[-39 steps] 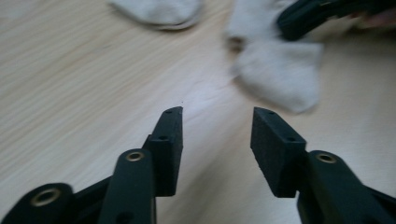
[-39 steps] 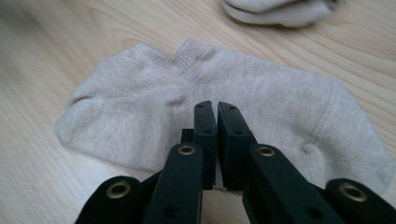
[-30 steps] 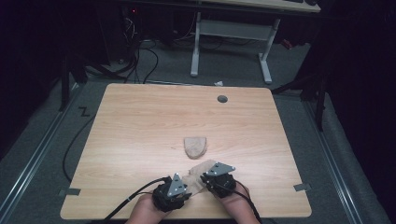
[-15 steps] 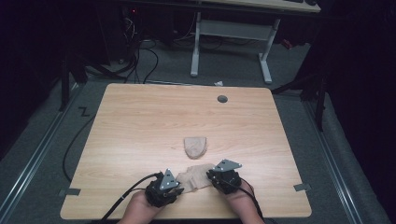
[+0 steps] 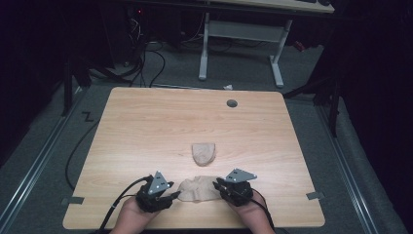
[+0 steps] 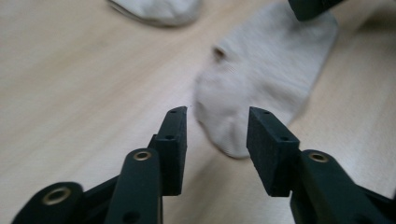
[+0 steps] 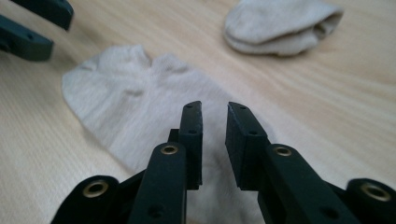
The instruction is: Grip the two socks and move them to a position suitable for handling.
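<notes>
I am holding my left gripper (image 6: 215, 140) with its jaws just opened, apart and empty, off the flat sock's (image 6: 261, 79) near end; its long axis is running across to my right gripper (image 7: 214, 140) (jaws slightly apart over it), the folded sock (image 5: 203, 152) lying beyond
</notes>
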